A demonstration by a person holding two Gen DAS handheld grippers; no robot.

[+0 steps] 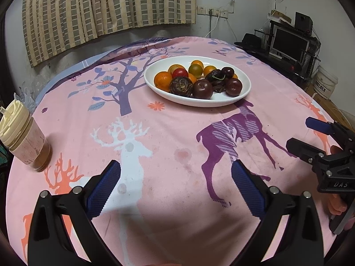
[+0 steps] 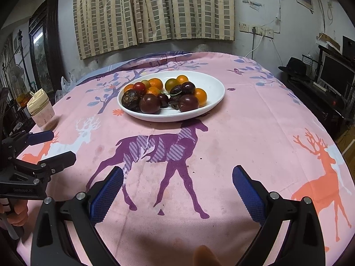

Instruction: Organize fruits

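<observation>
Hovering above the near edge of the counter, the left gripper (image 1: 176,186) has its two blue-padded fingers spread wide apart with nothing between them. The right gripper (image 2: 177,190) hangs likewise above the near edge, fingers wide apart and empty. Each gripper is visible from the other's camera: the right one at the right edge of the left wrist view, the left one at the left edge of the right wrist view, both with jaws parted. A hand (image 2: 15,212) grips the left unit's handle.

A pink cloth (image 2: 244,137) printed with deer and trees covers the counter. A purple deer print (image 2: 159,150) lies directly ahead of the right gripper; a white deer print (image 1: 128,146) lies ahead of the left gripper.

Toward the far edge of the counter, past the purple deer, stands a white oval plate (image 1: 221,102). All the fruits are piled on it, well apart from both grippers:
- dark plums (image 1: 202,88) along the near rim;
- small oranges (image 1: 163,80) at the left and rear;
- one red tomato (image 1: 180,73) behind the left orange;
- a brown, rough-skinned fruit (image 1: 181,86) touching the left plum.

A capped drink bottle (image 1: 24,137) stands upright near the left edge of the counter. Checked curtains (image 2: 155,11) hang on the wall beyond the far edge.
</observation>
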